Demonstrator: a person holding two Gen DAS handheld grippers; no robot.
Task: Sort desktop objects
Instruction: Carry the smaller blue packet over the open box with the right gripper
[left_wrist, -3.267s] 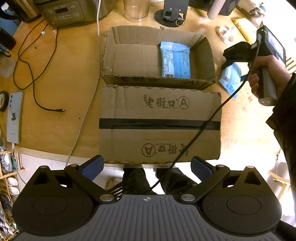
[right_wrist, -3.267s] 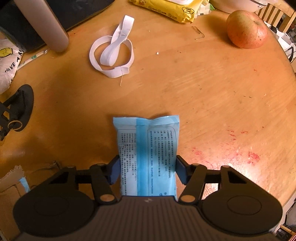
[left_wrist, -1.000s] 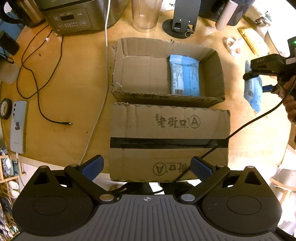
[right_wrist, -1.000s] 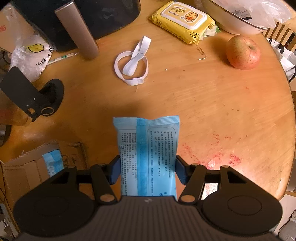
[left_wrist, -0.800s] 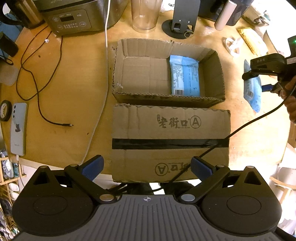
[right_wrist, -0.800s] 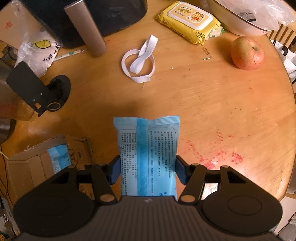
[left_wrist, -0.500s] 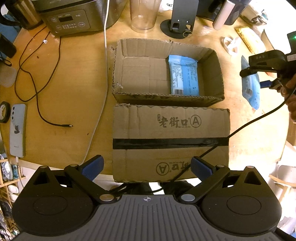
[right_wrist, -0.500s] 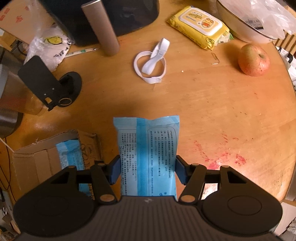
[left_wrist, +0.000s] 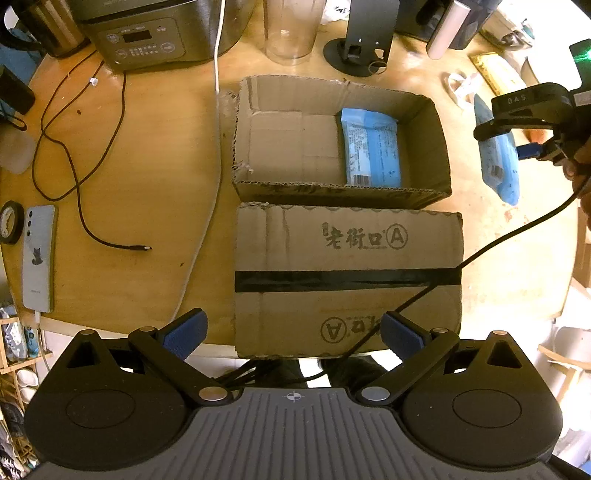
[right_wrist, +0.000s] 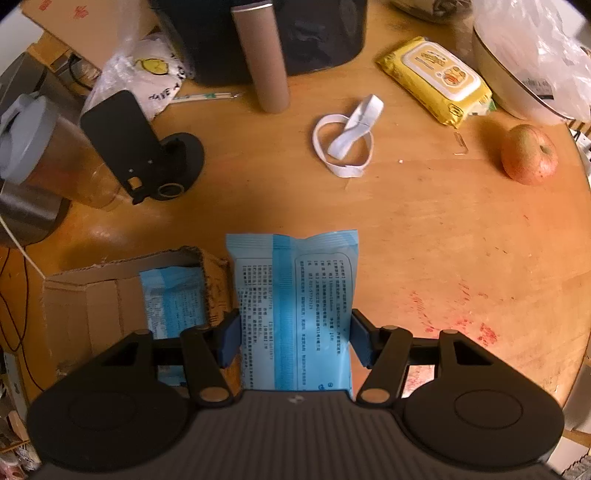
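Note:
My right gripper (right_wrist: 295, 341) is shut on a blue tissue pack (right_wrist: 293, 310) and holds it above the table, just right of the open cardboard box (right_wrist: 99, 295). In the left wrist view the right gripper (left_wrist: 517, 144) and its pack (left_wrist: 498, 166) hang to the right of the box (left_wrist: 439, 147). A second blue pack (left_wrist: 371, 151) lies inside the box at its right end; it also shows in the right wrist view (right_wrist: 173, 302). My left gripper (left_wrist: 293, 332) is open and empty, above the box's folded-out flap (left_wrist: 347, 273).
A white elastic band (right_wrist: 347, 144), a yellow wipes pack (right_wrist: 436, 79), an apple (right_wrist: 528, 155) and a cardboard tube (right_wrist: 264, 59) lie beyond the held pack. A black stand (left_wrist: 364, 33), a glass (left_wrist: 291, 29), a cooker (left_wrist: 155, 33), a cable (left_wrist: 74, 166) and a phone (left_wrist: 38, 254) surround the box.
My right gripper has lifted the blue pack off the table and carried it left toward the box. My left gripper has stayed open and nearly still.

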